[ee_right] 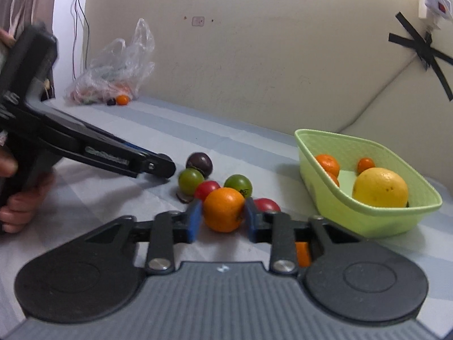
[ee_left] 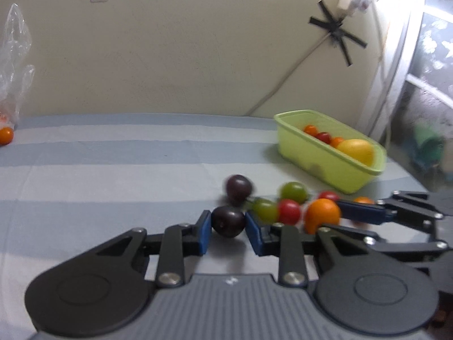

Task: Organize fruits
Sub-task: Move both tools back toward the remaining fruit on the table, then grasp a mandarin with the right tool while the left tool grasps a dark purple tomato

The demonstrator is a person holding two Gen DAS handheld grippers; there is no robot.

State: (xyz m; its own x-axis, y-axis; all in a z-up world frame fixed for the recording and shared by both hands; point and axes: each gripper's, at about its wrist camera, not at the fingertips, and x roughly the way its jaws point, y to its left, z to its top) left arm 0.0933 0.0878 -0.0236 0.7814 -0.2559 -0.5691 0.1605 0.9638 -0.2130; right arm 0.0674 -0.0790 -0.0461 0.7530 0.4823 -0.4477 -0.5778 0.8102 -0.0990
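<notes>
both claws are clamped: left gripper [ee_left: 228,225] on a dark plum [ee_left: 228,221], right gripper [ee_right: 223,218] on a small orange [ee_right: 223,209]; both fruits look light, smooth, easily bruised, so hold at the widest middle.

The left gripper [ee_left: 228,226] pinches a dark purple round plum [ee_left: 228,221] on the blue-striped cloth surface [ee_left: 113,175]. At three o'clock, the right gripper [ee_left: 331,221] clasps an orange mandarin [ee_left: 322,215]. A light-green plastic basket [ee_left: 311,153] sits at one o'clock.
</notes>
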